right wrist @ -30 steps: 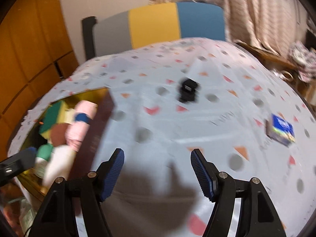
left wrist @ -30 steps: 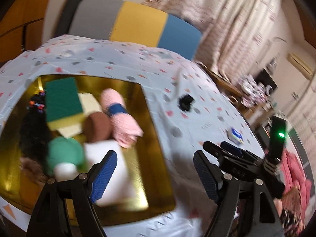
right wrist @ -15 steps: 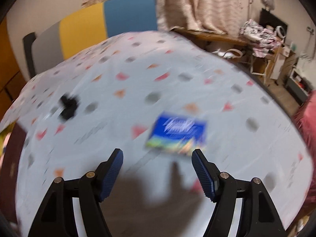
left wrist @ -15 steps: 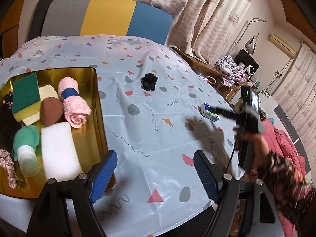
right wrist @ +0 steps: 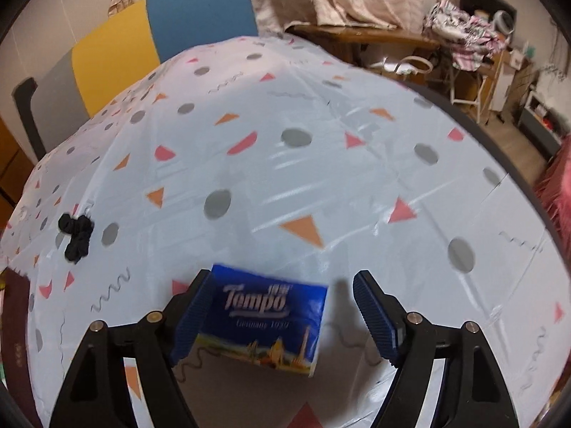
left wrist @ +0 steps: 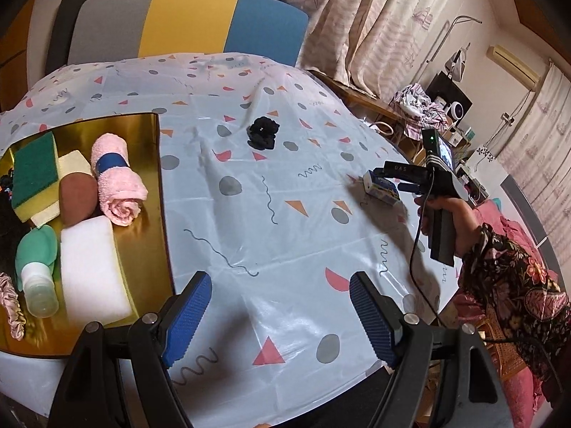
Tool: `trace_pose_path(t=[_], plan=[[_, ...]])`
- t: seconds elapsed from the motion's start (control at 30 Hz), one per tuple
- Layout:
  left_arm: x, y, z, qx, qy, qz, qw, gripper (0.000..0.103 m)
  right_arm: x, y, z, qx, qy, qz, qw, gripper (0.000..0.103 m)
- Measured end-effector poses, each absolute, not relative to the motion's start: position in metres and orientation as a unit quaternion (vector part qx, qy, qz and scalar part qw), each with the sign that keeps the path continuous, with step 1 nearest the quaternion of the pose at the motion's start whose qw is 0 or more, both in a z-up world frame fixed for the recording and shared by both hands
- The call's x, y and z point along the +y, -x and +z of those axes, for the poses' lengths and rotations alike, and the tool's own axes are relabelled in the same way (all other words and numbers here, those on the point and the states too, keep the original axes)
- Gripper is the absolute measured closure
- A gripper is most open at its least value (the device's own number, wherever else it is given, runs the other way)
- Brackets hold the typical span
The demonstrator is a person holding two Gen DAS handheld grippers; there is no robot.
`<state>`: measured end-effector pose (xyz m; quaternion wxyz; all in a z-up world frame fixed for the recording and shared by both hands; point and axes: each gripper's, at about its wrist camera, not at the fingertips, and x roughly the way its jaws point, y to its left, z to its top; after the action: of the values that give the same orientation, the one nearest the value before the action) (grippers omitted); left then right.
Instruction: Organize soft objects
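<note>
The patterned tablecloth held a Tempo tissue pack between the right gripper's spread jaws, a black scrunchie at nine o'clock, while the left gripper hung released.

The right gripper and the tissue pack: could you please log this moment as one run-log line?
right gripper: open, straddling tissue pack | left gripper: open, idle | black scrunchie: on tablecloth | gold tray: holds the other soft items

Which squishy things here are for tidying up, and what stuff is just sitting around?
For the tidying:
Tempo tissue pack, between the open right gripper fingers
black scrunchie
gold tray holding pink towel roll, white sponge, green sponge

Just sitting around:
striped chair
curtains
clothes pile
</note>
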<state>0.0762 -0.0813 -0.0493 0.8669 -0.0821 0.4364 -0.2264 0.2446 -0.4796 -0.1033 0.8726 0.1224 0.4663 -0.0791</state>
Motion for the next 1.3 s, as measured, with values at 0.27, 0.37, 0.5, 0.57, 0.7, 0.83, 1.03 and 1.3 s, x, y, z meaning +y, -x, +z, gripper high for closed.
trace_pose_path(t=[0.27,0.37,0.5,0.57,0.7,0.83,1.03,1.3], plan=[[-0.096,-0.081,-0.052,0.441,0.083,-0.239,0.861,0.023,-0.437,-0.201,-0.102,0.477,-0.14,0.039,0.867,0.022],[-0.101,-0.079,-0.05,0.438,0.077,-0.242,0.862,0.023,-0.42,-0.19,-0.089,0.446,-0.087,0.048,0.889,0.022],[-0.102,-0.079,-0.05,0.44,0.076,-0.24,0.862,0.023,-0.414,-0.198,-0.081,0.417,-0.006,-0.017,0.909,0.021],[-0.102,-0.079,-0.05,0.442,0.078,-0.237,0.862,0.023,-0.419,-0.21,-0.085,0.418,0.003,-0.045,0.907,0.02],[-0.101,-0.079,-0.05,0.443,0.078,-0.233,0.862,0.023,-0.427,-0.225,-0.1,0.434,-0.043,-0.05,0.899,0.02],[-0.103,-0.081,-0.051,0.448,0.075,-0.233,0.86,0.023,-0.431,-0.225,-0.113,0.434,-0.06,-0.055,0.897,0.025],[-0.117,-0.088,-0.049,0.451,0.064,-0.238,0.858,0.023,-0.431,-0.226,-0.122,0.43,-0.08,-0.066,0.897,0.037],[-0.144,-0.098,-0.05,0.463,0.057,-0.251,0.848,0.023,-0.428,-0.222,-0.123,0.419,-0.071,-0.076,0.902,0.04]])
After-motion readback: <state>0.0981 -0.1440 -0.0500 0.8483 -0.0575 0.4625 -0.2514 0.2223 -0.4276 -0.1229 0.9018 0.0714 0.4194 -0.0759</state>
